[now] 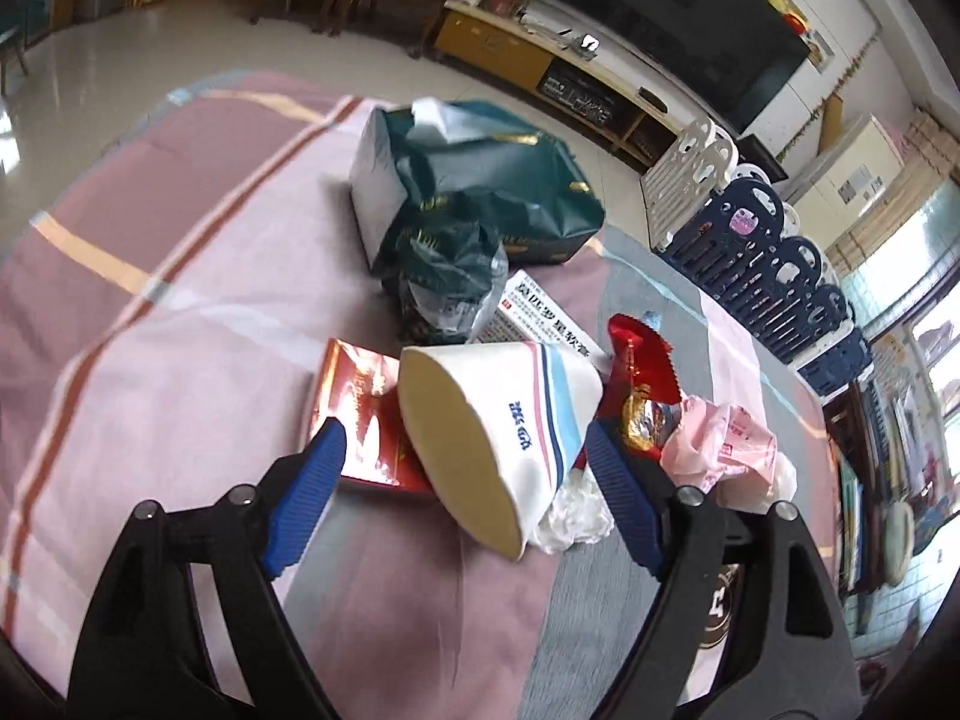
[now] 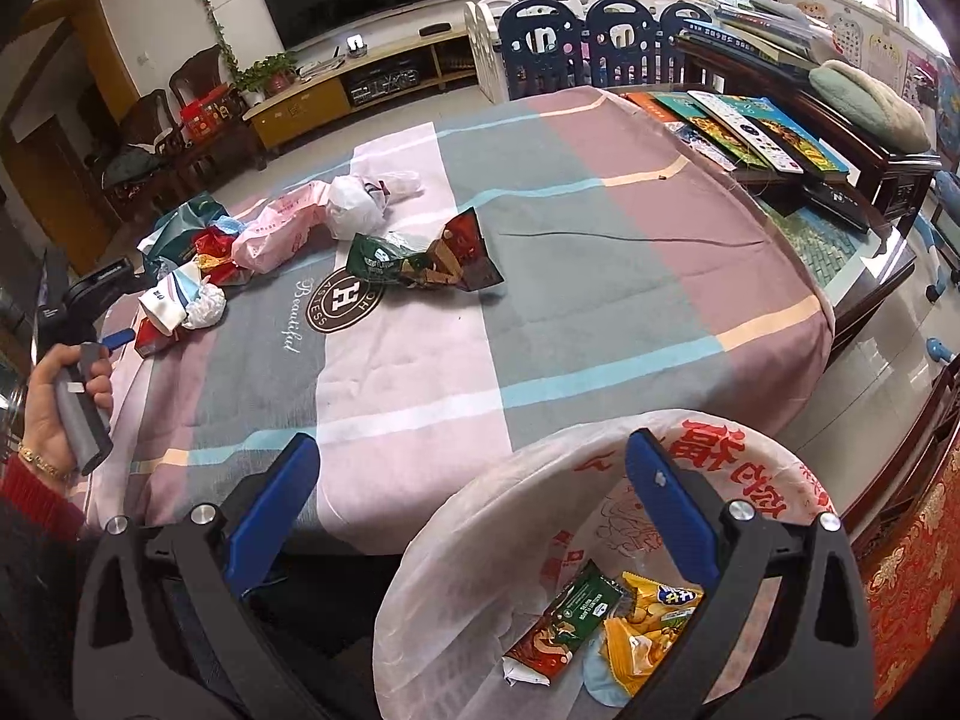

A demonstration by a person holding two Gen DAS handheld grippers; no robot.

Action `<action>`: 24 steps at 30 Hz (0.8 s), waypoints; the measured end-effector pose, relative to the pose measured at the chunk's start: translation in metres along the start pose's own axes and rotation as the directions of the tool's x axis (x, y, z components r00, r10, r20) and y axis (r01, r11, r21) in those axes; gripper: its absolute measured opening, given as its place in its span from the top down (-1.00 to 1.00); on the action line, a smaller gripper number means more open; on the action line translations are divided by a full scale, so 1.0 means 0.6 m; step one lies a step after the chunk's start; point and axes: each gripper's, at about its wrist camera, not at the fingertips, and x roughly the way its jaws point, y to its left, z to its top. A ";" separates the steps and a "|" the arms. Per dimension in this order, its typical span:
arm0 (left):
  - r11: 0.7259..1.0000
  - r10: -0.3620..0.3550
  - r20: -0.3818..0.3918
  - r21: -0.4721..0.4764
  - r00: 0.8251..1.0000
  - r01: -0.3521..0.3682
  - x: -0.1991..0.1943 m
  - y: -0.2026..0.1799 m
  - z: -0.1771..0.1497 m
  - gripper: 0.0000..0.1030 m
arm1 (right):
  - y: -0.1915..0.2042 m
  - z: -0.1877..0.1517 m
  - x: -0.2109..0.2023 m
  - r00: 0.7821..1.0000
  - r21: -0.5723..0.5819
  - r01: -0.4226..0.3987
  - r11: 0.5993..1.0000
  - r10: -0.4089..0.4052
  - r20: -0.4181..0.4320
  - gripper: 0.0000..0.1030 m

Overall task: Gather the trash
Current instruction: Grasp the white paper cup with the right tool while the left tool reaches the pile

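Two claws are at work, and both are spread with nothing between the pads. The left claw (image 1: 465, 450) straddles a tipped paper cup (image 1: 498, 426) lying on its side on the table (image 1: 150, 300), its mouth toward the camera. The cup rests partly on a red box (image 1: 360, 420) at its 9 o'clock, with white crumpled paper (image 1: 573, 516) at 5 o'clock and a red wrapper (image 1: 642, 372) and pink bag (image 1: 726, 444) at 3 o'clock. A dark green bag (image 1: 480, 180) sits at 12 o'clock, beyond a small crumpled bag and a printed leaflet.

The right claw (image 2: 474, 504) hovers over the lined bin (image 2: 750, 456) below the table's near edge; snack wrappers (image 2: 600, 618) already lie inside. More trash, including a green packet (image 2: 384, 261), waits mid-table, at 11 o'clock from this claw.

My judgement: the cup is the next pick, and the risks are plain. Thin paper walls may crush or squirt out if the pads close across the wide, slanted mouth. The right pad sits close to the wrappers, so it could snag one and drag it along, then drop it on the floor. The cup could also roll off the box when nudged.
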 end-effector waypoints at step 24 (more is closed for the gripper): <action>0.997 -0.067 0.110 0.056 0.992 0.062 -0.151 0.015 -0.160 0.98 | 0.119 0.063 0.075 0.997 -0.068 -0.070 0.995 0.071 0.020 -0.93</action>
